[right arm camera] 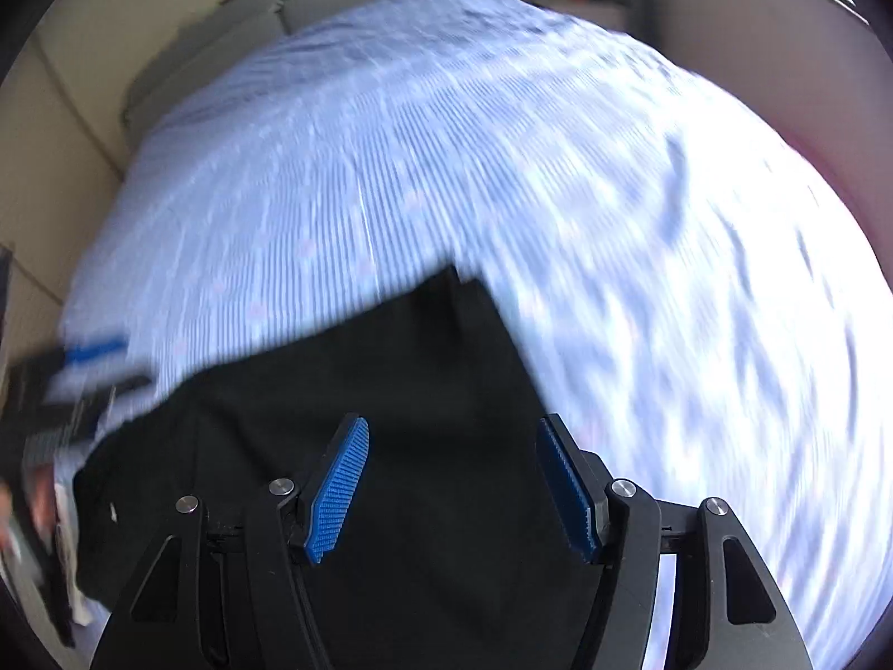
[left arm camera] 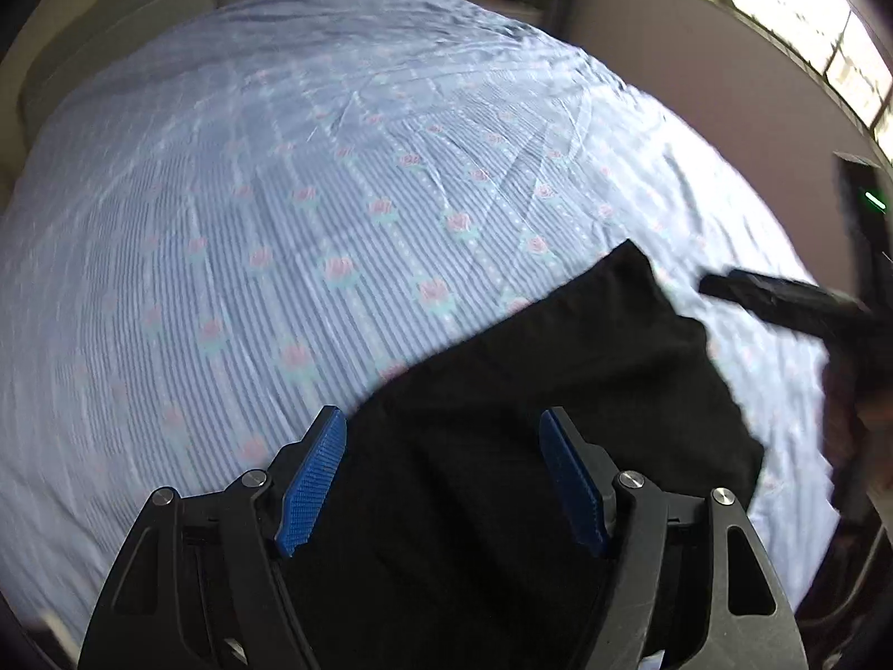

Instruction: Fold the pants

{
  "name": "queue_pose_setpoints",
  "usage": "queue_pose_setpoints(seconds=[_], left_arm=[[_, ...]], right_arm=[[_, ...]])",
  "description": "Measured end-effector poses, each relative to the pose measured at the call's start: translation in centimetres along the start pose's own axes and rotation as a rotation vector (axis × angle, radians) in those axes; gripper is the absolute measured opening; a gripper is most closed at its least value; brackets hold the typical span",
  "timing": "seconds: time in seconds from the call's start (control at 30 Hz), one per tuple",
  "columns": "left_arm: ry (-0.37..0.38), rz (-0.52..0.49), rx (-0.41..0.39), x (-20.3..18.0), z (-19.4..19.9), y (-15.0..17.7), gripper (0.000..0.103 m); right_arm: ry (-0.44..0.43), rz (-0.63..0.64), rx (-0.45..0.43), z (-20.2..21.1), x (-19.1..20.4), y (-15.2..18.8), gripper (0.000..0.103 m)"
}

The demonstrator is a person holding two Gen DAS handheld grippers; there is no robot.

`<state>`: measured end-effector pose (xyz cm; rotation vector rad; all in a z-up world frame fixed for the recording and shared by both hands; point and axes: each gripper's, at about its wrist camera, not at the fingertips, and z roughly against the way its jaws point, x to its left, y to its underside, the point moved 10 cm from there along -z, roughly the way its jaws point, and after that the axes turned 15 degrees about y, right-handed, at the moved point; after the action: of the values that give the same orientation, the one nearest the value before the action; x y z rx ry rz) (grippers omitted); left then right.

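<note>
Black pants (left arm camera: 547,368) lie folded flat on a bed with a blue striped, rose-print sheet (left arm camera: 279,195). My left gripper (left arm camera: 443,435) is open and empty above the pants' near left part. My right gripper (right arm camera: 452,441) is open and empty above the pants (right arm camera: 363,368) in the right wrist view. The right gripper also shows at the right edge of the left wrist view (left arm camera: 781,301). The left gripper shows blurred at the left edge of the right wrist view (right arm camera: 83,368).
The bed sheet (right arm camera: 558,167) spreads wide beyond the pants. A beige headboard (left arm camera: 139,5) and wall stand at the far end. A bright window (left arm camera: 809,17) is at the upper right. Both views are motion-blurred.
</note>
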<state>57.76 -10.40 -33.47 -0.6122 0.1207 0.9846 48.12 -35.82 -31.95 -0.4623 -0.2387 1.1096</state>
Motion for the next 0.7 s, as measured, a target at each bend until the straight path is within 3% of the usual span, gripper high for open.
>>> queue_pose_setpoints(seconds=[0.1,0.17,0.3,0.37,0.47,0.5,0.57,0.7], left_arm=[[-0.053,0.095,-0.024,-0.6,0.1,3.9,0.071],[-0.090,0.163,-0.014,-0.1,-0.1,5.8,0.070],[-0.079,0.356,-0.028,1.2,0.1,8.9,0.070],[-0.089,0.377,-0.022,1.4,0.4,9.7,0.070],[-0.112,0.350,-0.002,1.6,0.8,10.2,0.070],[-0.123,0.331,0.000,1.6,1.0,10.2,0.070],[-0.132,0.313,0.001,1.6,1.3,10.3,0.070],[-0.160,0.306,-0.004,2.0,2.2,10.8,0.070]], right_arm=[[0.009,0.089,-0.001,-2.5,-0.1,-3.6,0.059],[-0.002,0.152,0.015,-3.6,0.8,-4.4,0.055],[0.033,0.290,0.042,-5.8,2.7,-4.4,0.053],[0.053,0.306,0.070,-7.1,3.3,-3.8,0.052],[0.076,0.326,0.092,-8.1,3.0,-3.3,0.017],[0.100,0.326,0.088,-8.2,2.9,-3.1,0.014],[0.129,0.325,0.055,-7.8,2.7,-3.3,0.010],[0.184,0.335,0.005,-6.9,2.8,-3.1,0.013]])
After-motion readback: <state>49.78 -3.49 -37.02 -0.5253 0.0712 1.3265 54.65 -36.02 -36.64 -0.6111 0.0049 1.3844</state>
